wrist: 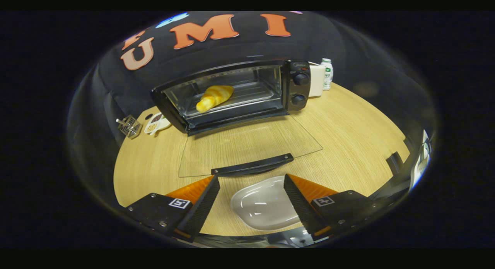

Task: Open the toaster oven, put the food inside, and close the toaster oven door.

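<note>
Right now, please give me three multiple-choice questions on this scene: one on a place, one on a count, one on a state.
1. Where is the croissant?
A. on the white dish
B. inside the toaster oven
C. between the fingers of the tool

2. How many knobs are on the toaster oven?
A. two
B. four
C. none

3. How is the glass door?
A. shut
B. folded down flat
C. taken off

Answers:
1 B: it lies on the rack inside.
2 A: two round knobs sit on the side panel, one above the other.
3 B: the door lies over the table, its handle just ahead of the open, empty tool; the white dish lies below its fingers.
</note>
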A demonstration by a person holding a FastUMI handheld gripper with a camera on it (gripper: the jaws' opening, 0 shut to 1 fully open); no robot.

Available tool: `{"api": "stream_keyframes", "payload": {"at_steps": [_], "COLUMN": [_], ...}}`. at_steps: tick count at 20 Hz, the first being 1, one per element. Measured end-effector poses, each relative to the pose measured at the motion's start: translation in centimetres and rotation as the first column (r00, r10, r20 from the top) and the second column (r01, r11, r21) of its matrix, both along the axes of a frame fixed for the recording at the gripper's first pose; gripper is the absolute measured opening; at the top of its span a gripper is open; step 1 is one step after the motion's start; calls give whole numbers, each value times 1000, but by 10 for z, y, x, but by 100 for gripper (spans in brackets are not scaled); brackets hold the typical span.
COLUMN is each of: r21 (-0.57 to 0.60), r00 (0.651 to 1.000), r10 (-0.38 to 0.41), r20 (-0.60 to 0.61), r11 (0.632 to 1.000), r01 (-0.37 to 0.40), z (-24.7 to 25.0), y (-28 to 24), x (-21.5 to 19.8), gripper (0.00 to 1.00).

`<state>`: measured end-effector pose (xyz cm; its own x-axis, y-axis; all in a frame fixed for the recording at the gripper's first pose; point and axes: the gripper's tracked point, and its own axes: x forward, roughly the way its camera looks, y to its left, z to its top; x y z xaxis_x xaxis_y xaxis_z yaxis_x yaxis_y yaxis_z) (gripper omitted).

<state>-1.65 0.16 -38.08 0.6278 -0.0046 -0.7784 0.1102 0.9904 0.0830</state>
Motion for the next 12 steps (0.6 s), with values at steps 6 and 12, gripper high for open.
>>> {"api": "stream_keyframes", "payload": {"at_steps": [6,12], "r21": [-71,-102], "r00": [997,992], "r10": [64,115], "r20": [-49,-59], "r11": [995,988], "r01": [-67,-120], "z": [-24,-38], "y": [-10,-4], "x": [5,16], "gripper": [99,99]}}
